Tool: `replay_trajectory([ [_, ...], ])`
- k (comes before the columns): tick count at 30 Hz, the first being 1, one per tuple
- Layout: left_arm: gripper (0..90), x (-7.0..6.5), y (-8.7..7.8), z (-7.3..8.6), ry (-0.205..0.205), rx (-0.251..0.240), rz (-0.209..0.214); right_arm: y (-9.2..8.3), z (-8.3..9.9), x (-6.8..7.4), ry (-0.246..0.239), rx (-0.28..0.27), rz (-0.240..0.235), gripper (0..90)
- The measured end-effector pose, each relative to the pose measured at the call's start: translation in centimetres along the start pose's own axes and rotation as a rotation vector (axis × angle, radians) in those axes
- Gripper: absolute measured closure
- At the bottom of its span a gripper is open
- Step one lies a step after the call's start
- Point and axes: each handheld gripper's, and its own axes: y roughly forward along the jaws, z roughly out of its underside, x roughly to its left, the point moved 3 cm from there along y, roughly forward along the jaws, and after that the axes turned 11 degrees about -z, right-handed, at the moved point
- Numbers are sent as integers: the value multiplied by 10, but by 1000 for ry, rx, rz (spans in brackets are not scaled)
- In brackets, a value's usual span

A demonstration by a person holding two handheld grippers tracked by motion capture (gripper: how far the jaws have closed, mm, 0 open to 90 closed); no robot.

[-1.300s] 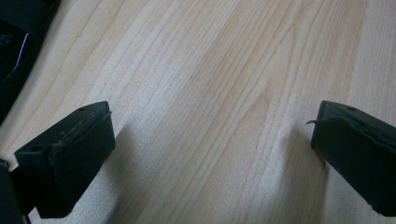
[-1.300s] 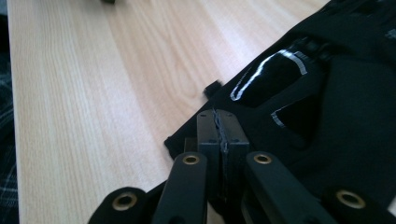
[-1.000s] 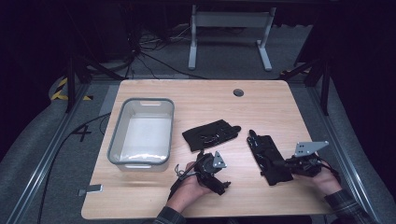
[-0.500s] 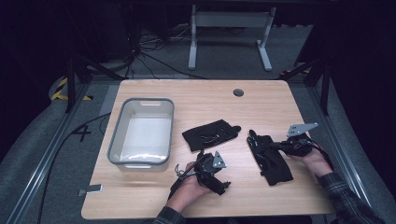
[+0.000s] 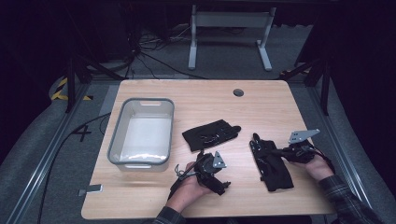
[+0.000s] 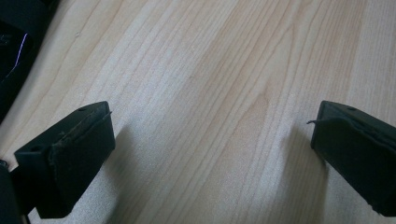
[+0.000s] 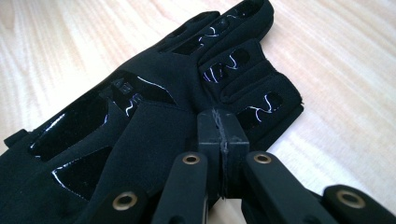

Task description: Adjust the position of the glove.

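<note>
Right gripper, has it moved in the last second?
Yes. The right gripper has shifted left, farther from the table's right edge, onto the black glove.

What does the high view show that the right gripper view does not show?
High view alone: the grey bin, a second black glove and the left gripper resting on the table. Right gripper view alone: the right gripper has its jaws shut together over the near black glove, whose glossy patches are visible. Both: that glove and the wooden table.
</note>
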Motion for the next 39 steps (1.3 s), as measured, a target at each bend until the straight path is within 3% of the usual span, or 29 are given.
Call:
replay_trajectory([
  [19,0,0,0,0,-1,1,-1,-10,16,41,-10,15,-7,881],
  [21,0,0,0,0,-1,1,-2,-13,15,41,-14,-9,-1,843],
  [26,0,0,0,0,0,1,-1,-24,17,30,16,-69,66,702],
  [30,0,0,0,0,0,1,-2,-30,26,14,68,-79,122,486],
  [34,0,0,0,0,-2,1,-2,-32,37,-1,102,-73,178,352],
  [39,0,0,0,0,1,5,-1,-32,44,-10,96,-86,213,214],
])
